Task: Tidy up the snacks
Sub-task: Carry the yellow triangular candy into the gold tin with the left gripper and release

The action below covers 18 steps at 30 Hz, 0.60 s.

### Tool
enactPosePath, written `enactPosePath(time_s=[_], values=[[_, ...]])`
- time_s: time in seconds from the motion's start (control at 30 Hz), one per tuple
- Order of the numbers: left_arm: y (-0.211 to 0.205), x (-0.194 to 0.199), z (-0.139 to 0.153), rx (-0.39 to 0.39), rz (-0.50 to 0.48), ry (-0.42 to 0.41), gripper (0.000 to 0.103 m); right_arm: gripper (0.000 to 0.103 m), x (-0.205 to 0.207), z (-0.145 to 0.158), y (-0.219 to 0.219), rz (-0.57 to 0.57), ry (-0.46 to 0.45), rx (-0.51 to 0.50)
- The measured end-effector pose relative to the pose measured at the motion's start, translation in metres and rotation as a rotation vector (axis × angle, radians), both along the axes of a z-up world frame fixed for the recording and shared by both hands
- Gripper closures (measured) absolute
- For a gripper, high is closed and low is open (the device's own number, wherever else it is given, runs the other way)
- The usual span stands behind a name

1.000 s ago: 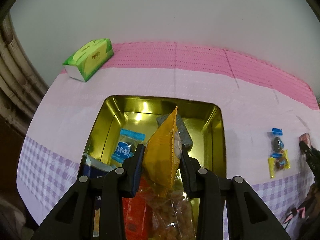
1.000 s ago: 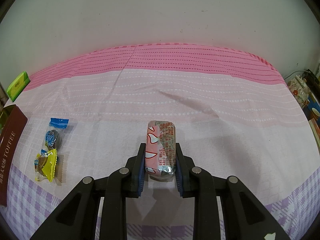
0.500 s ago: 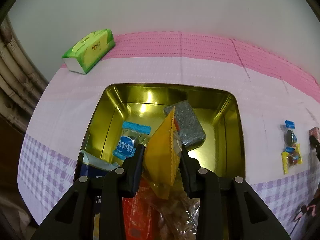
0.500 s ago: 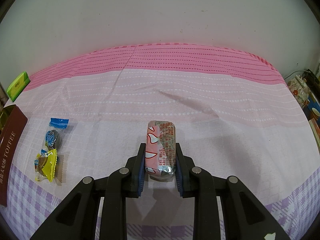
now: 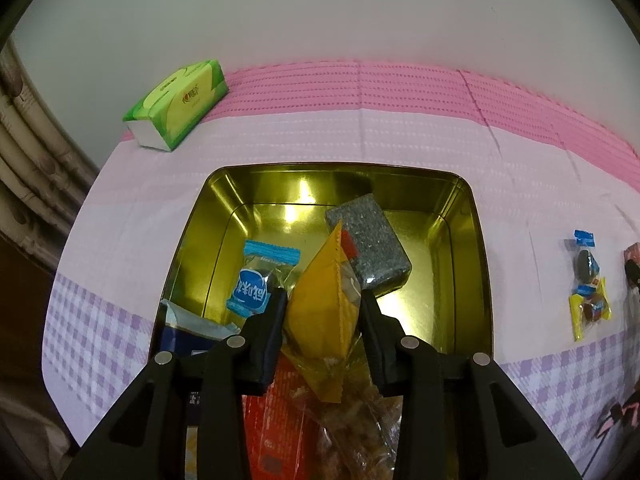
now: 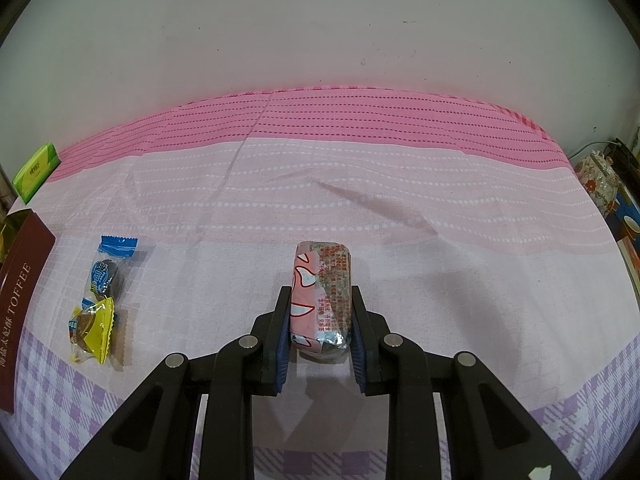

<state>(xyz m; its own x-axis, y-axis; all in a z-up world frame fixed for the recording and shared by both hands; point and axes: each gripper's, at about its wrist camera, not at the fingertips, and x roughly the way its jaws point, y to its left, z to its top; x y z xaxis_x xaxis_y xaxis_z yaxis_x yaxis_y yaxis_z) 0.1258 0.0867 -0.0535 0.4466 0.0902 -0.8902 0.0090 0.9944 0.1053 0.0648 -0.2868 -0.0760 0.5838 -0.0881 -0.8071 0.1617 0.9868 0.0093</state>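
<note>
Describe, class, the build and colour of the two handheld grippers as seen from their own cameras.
Both look alike. The left gripper and the right gripper each have two matte black angular plastic linkage arms joined by round silver pivot pins. Each arm ends in a flat black finger; the right gripper's fingers carry dark blue ribbed pads. No cables, markings or sleeves show.

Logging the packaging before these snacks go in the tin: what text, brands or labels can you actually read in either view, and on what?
"TOFFEE": on the dark red tin side, with Chinese characters below it, too distorted to read.
Blue-wrapped candy: white Chinese characters, unreadable.
Pink snack bar: red fine print, too small.
Green tissue pack: red logo, blurred.
Orange-red packet: print too dark.
</note>
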Motion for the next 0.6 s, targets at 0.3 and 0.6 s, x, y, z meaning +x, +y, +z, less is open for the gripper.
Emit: enactPosePath(time_s=[0.3,0.6], values=[[0.000,-0.004,0.007,-0.003,-0.003,-0.004,0.058,0.079,0.000,0.000,0.000,0.000,0.000,0.000],[-0.004,-0.013,0.021,-0.009,-0.025,-0.034,0.055,0.079,0.000,0.000,0.000,0.000,0.000,0.000]])
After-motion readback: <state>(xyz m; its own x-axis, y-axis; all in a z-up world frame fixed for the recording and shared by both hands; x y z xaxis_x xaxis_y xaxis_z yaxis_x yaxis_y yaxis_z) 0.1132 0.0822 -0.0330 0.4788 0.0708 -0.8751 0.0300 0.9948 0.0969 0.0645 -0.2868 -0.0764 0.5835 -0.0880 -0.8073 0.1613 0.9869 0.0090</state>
